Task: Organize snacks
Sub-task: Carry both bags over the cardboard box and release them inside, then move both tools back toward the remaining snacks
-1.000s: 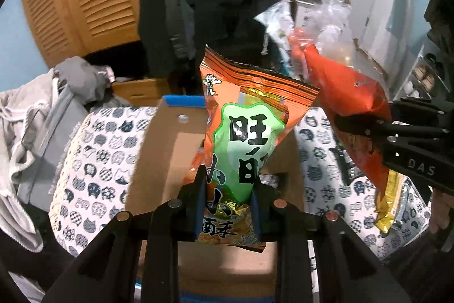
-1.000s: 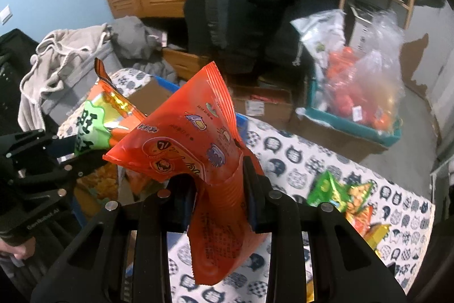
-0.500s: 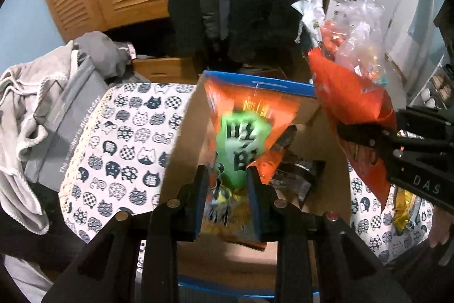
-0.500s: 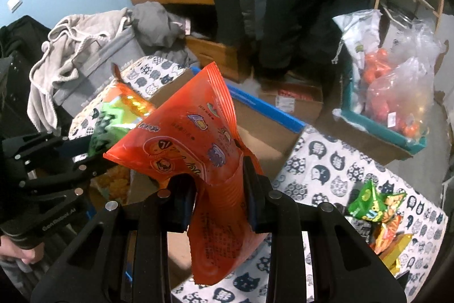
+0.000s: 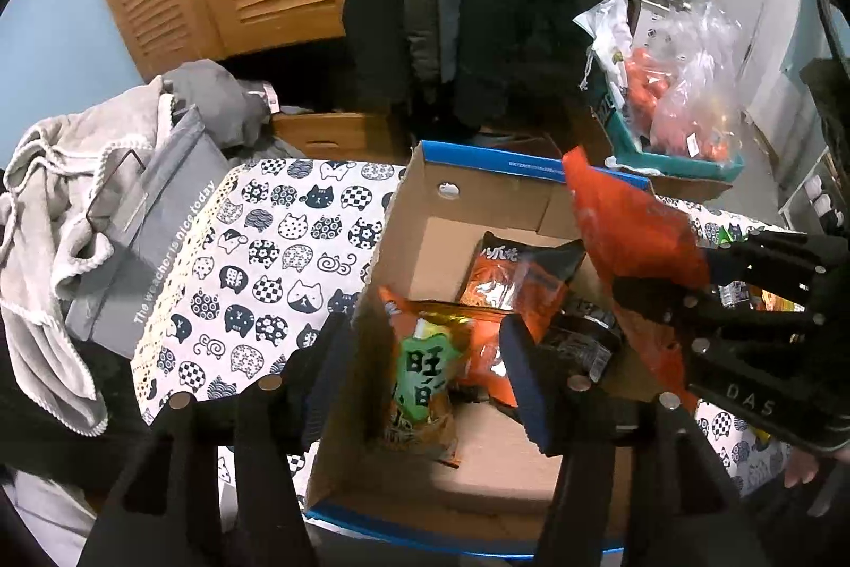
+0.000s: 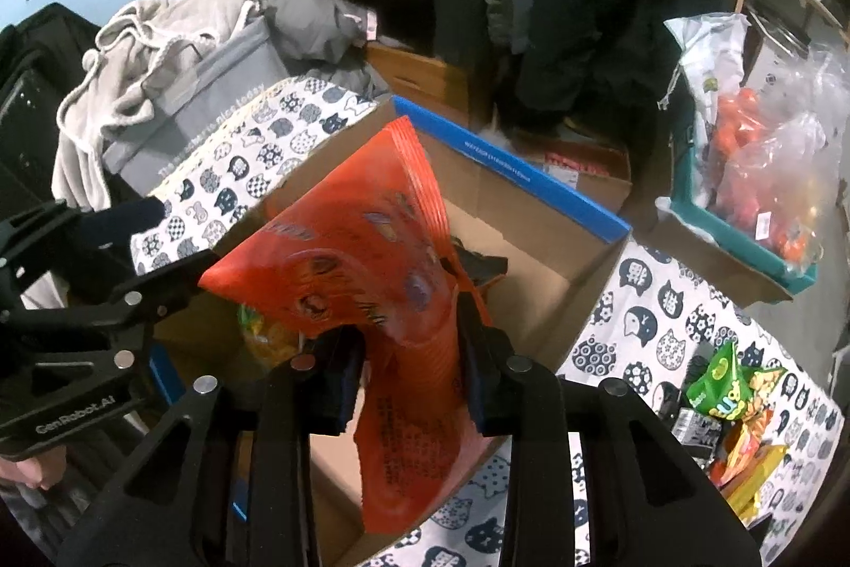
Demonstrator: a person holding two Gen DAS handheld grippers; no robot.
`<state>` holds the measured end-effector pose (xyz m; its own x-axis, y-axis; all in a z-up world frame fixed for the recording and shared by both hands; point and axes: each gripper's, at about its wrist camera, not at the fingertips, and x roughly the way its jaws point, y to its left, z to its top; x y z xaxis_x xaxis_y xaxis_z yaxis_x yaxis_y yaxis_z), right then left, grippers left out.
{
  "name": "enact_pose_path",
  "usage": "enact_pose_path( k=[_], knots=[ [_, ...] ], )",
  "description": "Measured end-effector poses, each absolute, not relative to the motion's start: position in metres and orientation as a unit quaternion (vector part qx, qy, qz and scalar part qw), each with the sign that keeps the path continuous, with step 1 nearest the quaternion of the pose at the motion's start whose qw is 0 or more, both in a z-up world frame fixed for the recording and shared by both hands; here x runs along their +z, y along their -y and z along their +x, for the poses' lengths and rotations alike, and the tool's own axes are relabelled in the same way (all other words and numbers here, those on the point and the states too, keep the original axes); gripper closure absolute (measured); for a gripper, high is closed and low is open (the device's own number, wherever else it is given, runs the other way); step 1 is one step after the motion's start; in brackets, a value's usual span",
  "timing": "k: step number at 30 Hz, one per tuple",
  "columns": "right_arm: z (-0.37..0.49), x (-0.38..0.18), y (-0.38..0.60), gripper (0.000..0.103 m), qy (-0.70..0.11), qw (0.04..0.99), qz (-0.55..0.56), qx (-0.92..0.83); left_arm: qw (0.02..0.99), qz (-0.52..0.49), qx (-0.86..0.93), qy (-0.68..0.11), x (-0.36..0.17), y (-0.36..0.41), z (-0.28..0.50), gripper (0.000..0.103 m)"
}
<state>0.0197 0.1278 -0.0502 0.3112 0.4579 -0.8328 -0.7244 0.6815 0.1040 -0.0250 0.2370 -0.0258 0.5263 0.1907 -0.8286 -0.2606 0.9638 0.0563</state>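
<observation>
A cardboard box [image 5: 494, 195] with a blue rim stands on the cat-print cloth; it also shows in the right wrist view [image 6: 531, 195]. My left gripper [image 5: 425, 381] is open above the box. An orange and green snack bag [image 5: 425, 381] lies in the box below it, free of the pads. Other snack packs [image 5: 515, 269] lie deeper in the box. My right gripper [image 6: 409, 370] is shut on a red snack bag [image 6: 366, 259] and holds it over the box's right side. That bag also shows in the left wrist view [image 5: 632, 232].
Several loose snack bags [image 6: 738, 402] lie on the cloth [image 5: 276, 248] to the right of the box. A grey fabric bin with clothes [image 5: 143, 216] stands left. A teal tray with plastic bags [image 5: 674, 110] sits behind. Dark coats hang at the back.
My left gripper lowered the orange and green bag into the box and opened, so the bag now lies inside. My right gripper moved the red bag over the box.
</observation>
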Motion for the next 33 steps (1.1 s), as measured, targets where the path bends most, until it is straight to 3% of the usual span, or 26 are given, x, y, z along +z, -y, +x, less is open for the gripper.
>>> enact_pose_path(
  k=[8, 14, 21, 33],
  knots=[
    [0.019, -0.045, -0.123, 0.042, -0.445, 0.800, -0.151, 0.372, 0.876, -0.037, 0.129, -0.463, -0.023, -0.236, -0.024, 0.038],
    [0.016, -0.043, -0.111, 0.034, -0.439, 0.807, -0.168, 0.359, 0.879, -0.028, 0.117, -0.462, -0.022, -0.224, -0.021, 0.036],
    [0.019, -0.043, -0.075, 0.028, -0.446, 0.815, -0.166, 0.330, 0.884, -0.007, 0.092, -0.458, -0.018, -0.196, -0.015, 0.031],
    [0.026, -0.054, 0.003, 0.028, -0.474, 0.826, -0.153, 0.264, 0.880, 0.030, 0.036, -0.472, -0.024, -0.136, -0.004, 0.028]
  ],
)
